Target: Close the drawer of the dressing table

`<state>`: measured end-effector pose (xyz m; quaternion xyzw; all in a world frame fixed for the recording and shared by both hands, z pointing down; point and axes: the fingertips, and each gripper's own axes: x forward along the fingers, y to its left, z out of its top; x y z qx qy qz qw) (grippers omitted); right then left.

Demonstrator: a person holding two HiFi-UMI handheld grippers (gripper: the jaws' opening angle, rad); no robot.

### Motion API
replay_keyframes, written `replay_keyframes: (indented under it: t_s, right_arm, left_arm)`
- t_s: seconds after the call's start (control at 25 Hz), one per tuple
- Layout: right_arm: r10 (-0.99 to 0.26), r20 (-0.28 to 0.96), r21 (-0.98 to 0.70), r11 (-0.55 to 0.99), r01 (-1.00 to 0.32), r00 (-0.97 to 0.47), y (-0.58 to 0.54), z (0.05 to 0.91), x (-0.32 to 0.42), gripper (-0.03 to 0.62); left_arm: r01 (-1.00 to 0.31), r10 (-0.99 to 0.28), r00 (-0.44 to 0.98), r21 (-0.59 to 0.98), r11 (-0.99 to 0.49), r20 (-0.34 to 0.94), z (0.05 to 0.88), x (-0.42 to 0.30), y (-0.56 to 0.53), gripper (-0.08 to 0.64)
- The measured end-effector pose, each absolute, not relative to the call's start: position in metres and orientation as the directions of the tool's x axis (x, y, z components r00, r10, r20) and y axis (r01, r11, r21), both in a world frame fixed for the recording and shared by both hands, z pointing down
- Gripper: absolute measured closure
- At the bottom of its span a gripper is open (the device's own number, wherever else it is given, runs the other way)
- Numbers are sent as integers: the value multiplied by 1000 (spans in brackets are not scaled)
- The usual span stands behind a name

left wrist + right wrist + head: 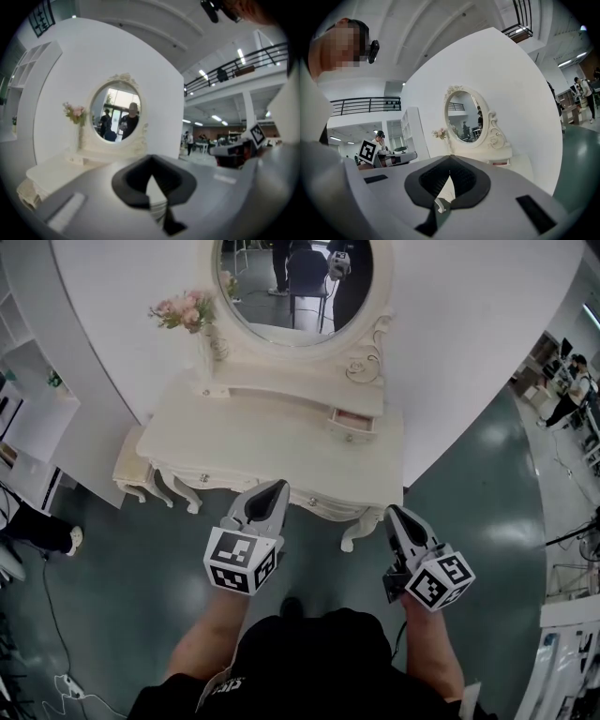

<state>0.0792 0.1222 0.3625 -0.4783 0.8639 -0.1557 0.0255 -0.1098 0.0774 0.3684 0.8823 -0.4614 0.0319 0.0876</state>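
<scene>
The small drawer (352, 425) stands pulled out at the right end of the white desk's (262, 442) raised shelf, below the oval mirror (295, 287). The left tongs (277, 486) and right tongs (393, 512) hover near the desk's front, both closed and empty.

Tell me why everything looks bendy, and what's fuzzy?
Head view: a wide lens bows the wall and floor outward, evenly lit. Left gripper view: round dark corners, the left gripper up close is blurry. Right gripper view: same bulge, the right gripper sharper.
</scene>
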Motion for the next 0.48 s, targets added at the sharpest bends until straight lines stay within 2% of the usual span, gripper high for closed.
replay_keyframes:
  t_s: [0.48]
  right_arm:
    - [-831,77,-309,506,-805,-552,62,355,106,598]
  left_arm:
    - [-806,-788,591,148,-573,171,380,-68,23,552]
